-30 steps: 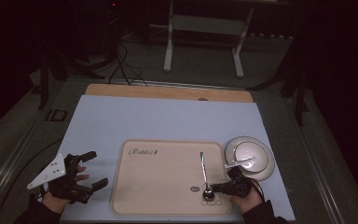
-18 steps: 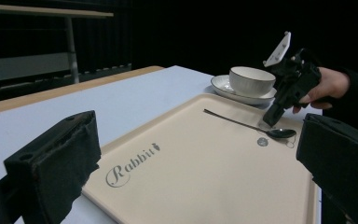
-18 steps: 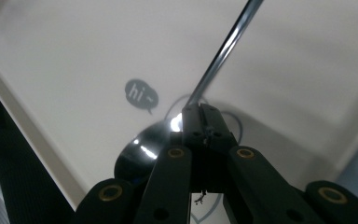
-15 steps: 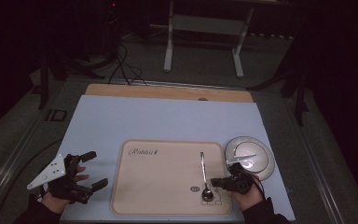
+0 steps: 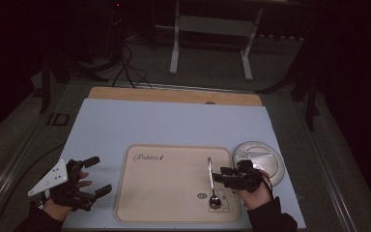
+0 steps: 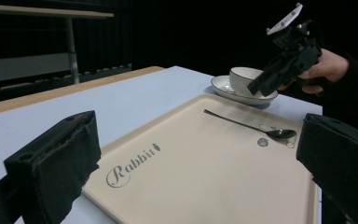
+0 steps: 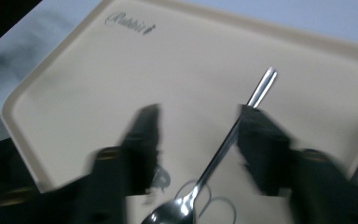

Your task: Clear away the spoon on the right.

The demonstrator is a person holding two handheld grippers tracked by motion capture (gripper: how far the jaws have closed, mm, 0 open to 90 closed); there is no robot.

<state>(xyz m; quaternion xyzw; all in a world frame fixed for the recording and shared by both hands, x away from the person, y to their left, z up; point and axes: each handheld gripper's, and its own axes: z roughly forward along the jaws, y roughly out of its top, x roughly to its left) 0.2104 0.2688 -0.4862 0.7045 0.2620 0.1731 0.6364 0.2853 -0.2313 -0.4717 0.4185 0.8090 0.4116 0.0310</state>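
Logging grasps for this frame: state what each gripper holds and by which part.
Nothing is held. The right gripper is open, jaws astride the handle of the thin metal spoon on the beige plastic tray. The left gripper is open too.

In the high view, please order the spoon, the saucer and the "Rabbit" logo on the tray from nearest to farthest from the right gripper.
1. Spoon, just left of the right gripper.
2. Saucer, behind it to the right.
3. "Rabbit" logo, at the tray's far left corner.

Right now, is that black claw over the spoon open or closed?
Open. In the right gripper view, the right black claw has its two jaws spread apart, with the silver metal spoon lying on the beige plastic tray between them, ungrasped.
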